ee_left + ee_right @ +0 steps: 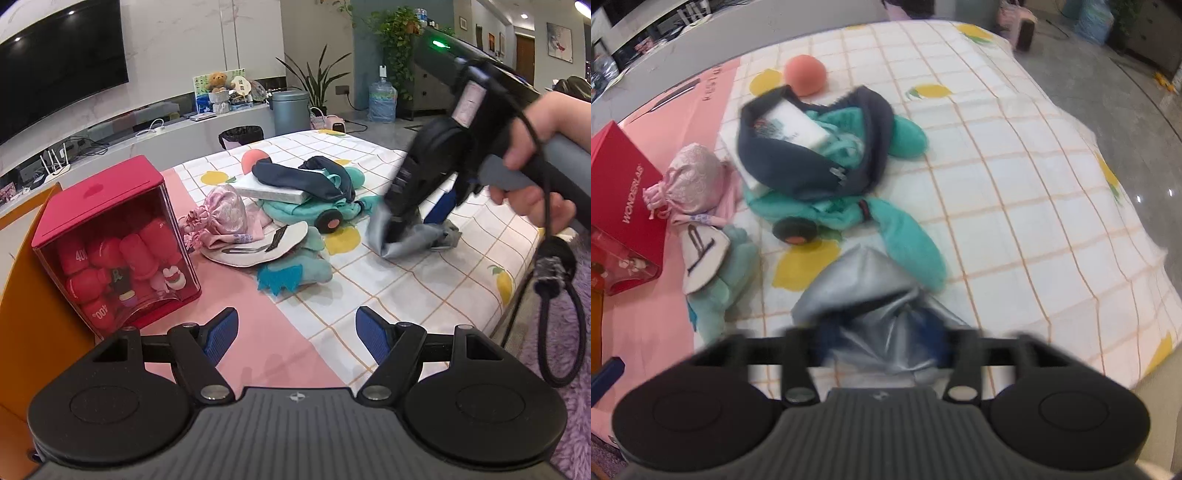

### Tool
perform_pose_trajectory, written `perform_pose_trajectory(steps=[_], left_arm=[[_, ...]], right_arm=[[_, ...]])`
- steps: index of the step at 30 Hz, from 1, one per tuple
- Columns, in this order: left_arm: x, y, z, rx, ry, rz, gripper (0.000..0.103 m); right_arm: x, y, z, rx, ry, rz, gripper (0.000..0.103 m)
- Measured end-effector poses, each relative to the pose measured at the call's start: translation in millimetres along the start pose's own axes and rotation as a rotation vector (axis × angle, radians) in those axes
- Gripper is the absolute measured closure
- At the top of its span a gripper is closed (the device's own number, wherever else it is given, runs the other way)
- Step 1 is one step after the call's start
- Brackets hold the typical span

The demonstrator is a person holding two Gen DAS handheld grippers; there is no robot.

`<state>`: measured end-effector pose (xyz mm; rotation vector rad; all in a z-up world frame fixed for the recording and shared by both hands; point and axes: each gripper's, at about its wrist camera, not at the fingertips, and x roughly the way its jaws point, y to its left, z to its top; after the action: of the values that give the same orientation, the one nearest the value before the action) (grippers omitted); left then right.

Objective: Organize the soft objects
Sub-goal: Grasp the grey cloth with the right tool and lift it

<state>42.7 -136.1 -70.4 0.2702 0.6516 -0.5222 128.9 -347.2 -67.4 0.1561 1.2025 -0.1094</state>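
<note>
- At the far left, the red box (110, 236) stands on the pink strip of the counter (280, 354). Your left camera looks through its clear front at red figures inside; your right camera catches only its lid and the word WONDERLAB.
- Just right of it, the pink drawstring pouch (223, 210) leans on a pink cloth, touching the white cap (258, 247) that lies over a pale green plush (299, 269).
- Your left tongs (295, 332) hang over the pink strip near the counter's front edge, blue pads wide apart with nothing between them.
- In the middle, the navy cloth (812, 162) drapes over a white flat box (273, 190) on top of the teal garment (908, 240). From the right camera the navy cloth wraps around the box.
- Behind the pile, the peach ball (806, 75) shows whole in your right view; the left view shows only its top.
- To the right, the grey cloth (410, 236) lies bunched on the lemon-print sheet, just beside the teal sleeve.
- Your right tongs (884, 343) are pressed down into that grey cloth. The right view is blurred, but the fabric bunches between the pads and the left view shows the fingers closed on it.
- Only the left view shows your right hand (532, 166) on the handle.
</note>
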Motion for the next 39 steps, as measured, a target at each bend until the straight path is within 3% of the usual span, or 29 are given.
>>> perform_pose_trajectory(steps=[4,11,13,15,18,20,25,36,39], left_arm=[[1.2,-2.6,-1.5,0.006,0.005,-0.002,0.018],[3.8,-4.9,-3.1,0.010,0.029,-0.001,0.018],[2.9,-4.9,-3.4,0.012,0.028,0.004,0.018],[2.6,-3.9,-3.4,0.011,0.028,0.009,0.018],[3.5,-1.1,-4.1,0.002,0.032,0.016,0.018],[3.3,0.0,-4.5,-0.001,0.032,0.021,0.018],[-0.2,2.2,-4.0,-0.011,0.019,0.017,0.018],[4.9,-2.1,-3.9,-0.026,-0.031,-0.013,0.018],[14.3,-2.3,-0.1,-0.036,-0.023,-0.028,0.018]], right_arm=[[2.1,13.8,3.5,-0.064,-0.019,0.012,0.016],[24.7,23.8,7.2,-0.103,0.016,-0.072,0.020],[26.4,24.2,5.7,-0.114,0.011,-0.076,0.030],[23.3,22.0,5.3,-0.104,0.012,-0.034,0.057],[18.2,15.8,5.9,-0.109,-0.004,-0.009,0.087],[16.7,7.3,7.9,-0.062,-0.004,0.010,0.100],[-0.6,-1.4,7.8,-0.015,-0.076,-0.032,0.101],[-57.2,-15.9,-3.5,0.071,-0.315,0.011,0.100],[-64.3,-8.6,-6.4,0.037,-0.345,0.045,0.099]])
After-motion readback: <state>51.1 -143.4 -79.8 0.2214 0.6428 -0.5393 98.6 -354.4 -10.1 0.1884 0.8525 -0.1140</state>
